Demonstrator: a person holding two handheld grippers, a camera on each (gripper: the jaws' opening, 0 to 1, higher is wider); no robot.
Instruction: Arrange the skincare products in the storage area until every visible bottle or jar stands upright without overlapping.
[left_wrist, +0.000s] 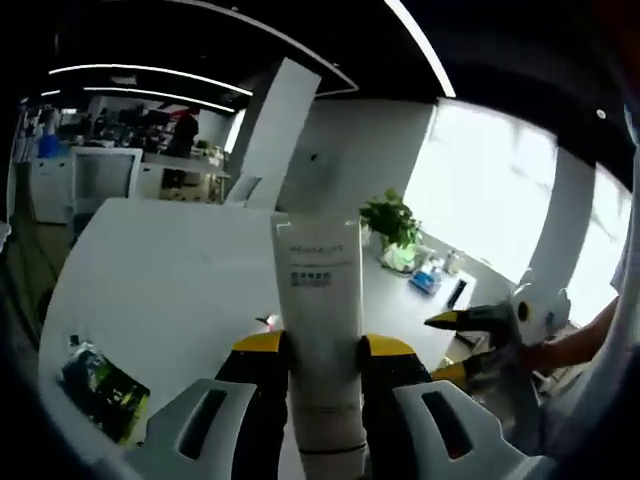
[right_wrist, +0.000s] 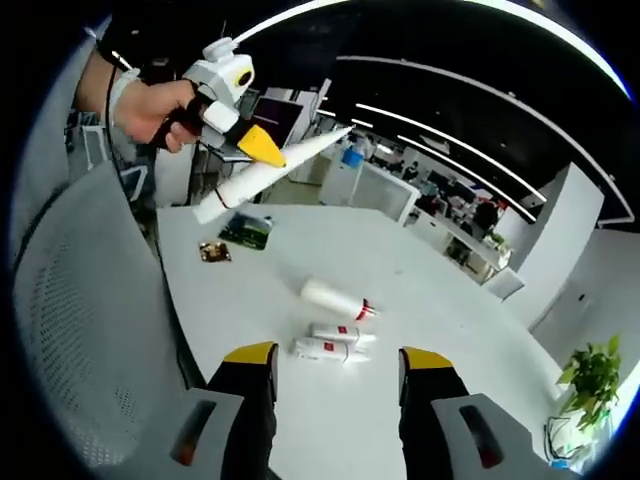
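- My left gripper (left_wrist: 323, 365) pinches one white tube (left_wrist: 320, 330), held above the white table (left_wrist: 180, 280).
- My right gripper (right_wrist: 337, 368) hangs with jaws spread, nothing between them.
- Just beyond it on the table: one white bottle (right_wrist: 336, 298) lying down, two small tubes (right_wrist: 333, 342) flat beside it.
- Two packets (right_wrist: 245, 231) farther off.

I see a white tube (left_wrist: 319, 330) upright between my left jaws, above the white table (right_wrist: 440, 300). On it, a white bottle (right_wrist: 335, 298) lies flat beside two small red-labelled tubes (right_wrist: 335, 342).
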